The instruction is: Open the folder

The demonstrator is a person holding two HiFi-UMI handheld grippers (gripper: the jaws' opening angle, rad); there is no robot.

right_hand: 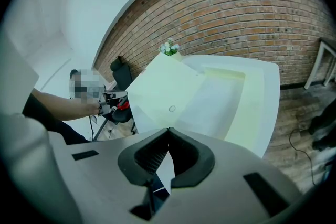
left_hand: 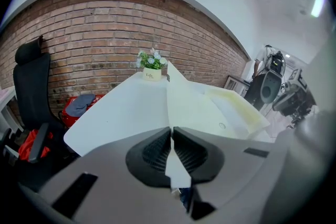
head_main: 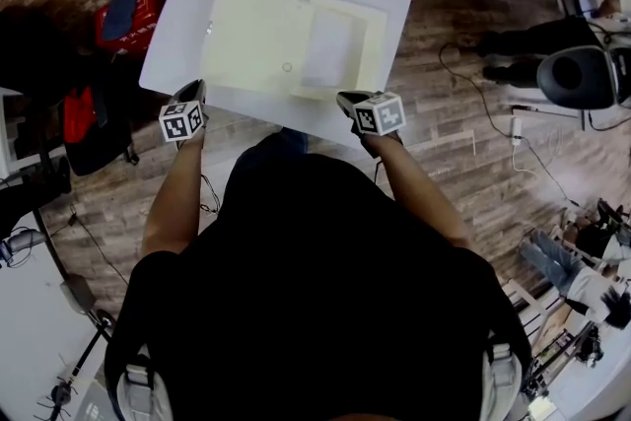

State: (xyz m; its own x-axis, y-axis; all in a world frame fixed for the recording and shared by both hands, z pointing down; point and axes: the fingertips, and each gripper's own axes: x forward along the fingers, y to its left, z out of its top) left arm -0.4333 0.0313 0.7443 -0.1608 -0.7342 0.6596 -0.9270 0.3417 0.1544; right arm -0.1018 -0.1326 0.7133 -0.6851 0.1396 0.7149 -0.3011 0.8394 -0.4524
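Honestly, the pot (left_hand: 152, 75) label is unreadable; my left gripper (left_hand: 171, 132) and right gripper (right_hand: 168, 132) each clamp the folder (head_main: 264, 42) at its near edge.

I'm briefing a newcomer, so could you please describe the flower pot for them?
Find the white table. At its far left corner, beyond the pale yellow folder, stands the flower pot: small, white, topped with white blooms, the table's only other item.
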